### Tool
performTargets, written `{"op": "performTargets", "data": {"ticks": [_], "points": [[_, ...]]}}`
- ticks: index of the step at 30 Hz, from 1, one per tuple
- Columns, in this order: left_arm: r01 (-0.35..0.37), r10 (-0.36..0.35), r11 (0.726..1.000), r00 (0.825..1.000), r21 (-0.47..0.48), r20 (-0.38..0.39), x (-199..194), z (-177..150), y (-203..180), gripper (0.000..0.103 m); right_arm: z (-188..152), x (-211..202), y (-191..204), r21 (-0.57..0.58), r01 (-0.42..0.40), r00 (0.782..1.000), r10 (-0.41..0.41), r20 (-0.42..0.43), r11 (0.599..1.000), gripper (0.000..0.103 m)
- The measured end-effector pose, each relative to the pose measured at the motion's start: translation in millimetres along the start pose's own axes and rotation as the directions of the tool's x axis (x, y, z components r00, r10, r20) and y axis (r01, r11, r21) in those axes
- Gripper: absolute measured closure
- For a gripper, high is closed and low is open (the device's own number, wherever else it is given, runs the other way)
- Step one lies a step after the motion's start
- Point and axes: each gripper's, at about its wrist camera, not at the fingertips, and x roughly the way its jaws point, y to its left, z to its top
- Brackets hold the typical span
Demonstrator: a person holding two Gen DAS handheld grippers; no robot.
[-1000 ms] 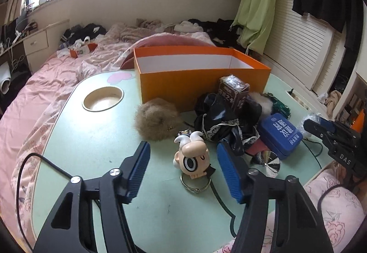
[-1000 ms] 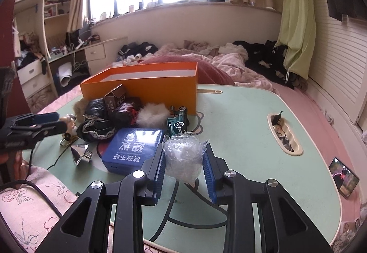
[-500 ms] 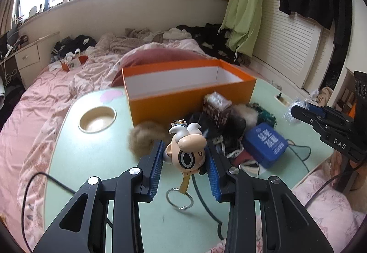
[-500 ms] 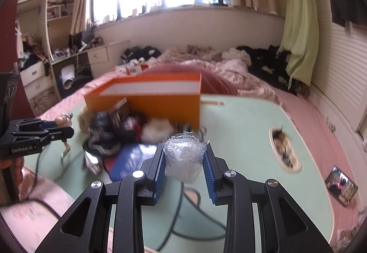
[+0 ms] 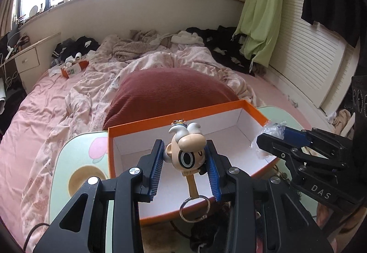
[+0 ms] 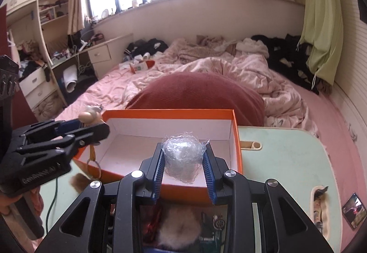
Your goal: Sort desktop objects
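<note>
We've got both loads over the orange box (image 5: 229,109), which is the bin for this sort. Left gripper (image 5: 185,169) is clamped on the cartoon-head keychain (image 5: 187,149), ring dangling at 6 o'clock, so the grip is on the head, the only bulky part. Right gripper (image 6: 183,162) has the crumpled clear plastic wrap (image 6: 182,156) between its pads; jaws are opening, pads still touching it, so the drop looks to be starting. Wrap hangs above the box's near wall at 6 o'clock, keychain over the middle. Box floor looks bare. Remaining clutter sits on the green table (image 6: 286,156) below the box.
</note>
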Motion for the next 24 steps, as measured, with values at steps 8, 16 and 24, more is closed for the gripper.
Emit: {"op": "performTargets", "data": {"ticks": [8, 16, 24], "points": [[0.000, 0.004, 1.000, 0.987, -0.030, 0.160, -33, -13, 7, 0.030, -13, -36, -14, 0.067, -0.037, 0.994, 0.030, 0.101, 0.997, 0.030], [0.058, -0.061, 0.998, 0.993, 0.029, 0.103, -92, -61, 0, 0.029, -66, -90, -4, 0.003, -0.031, 0.998, 0.031, 0.055, 1.000, 0.026], [0.002, 0.003, 0.998, 0.998, 0.065, -0.070, -84, -142, -5, 0.029, -133, -99, 2, -0.040, 0.029, 0.996, -0.033, -0.088, 0.999, 0.026]]}}
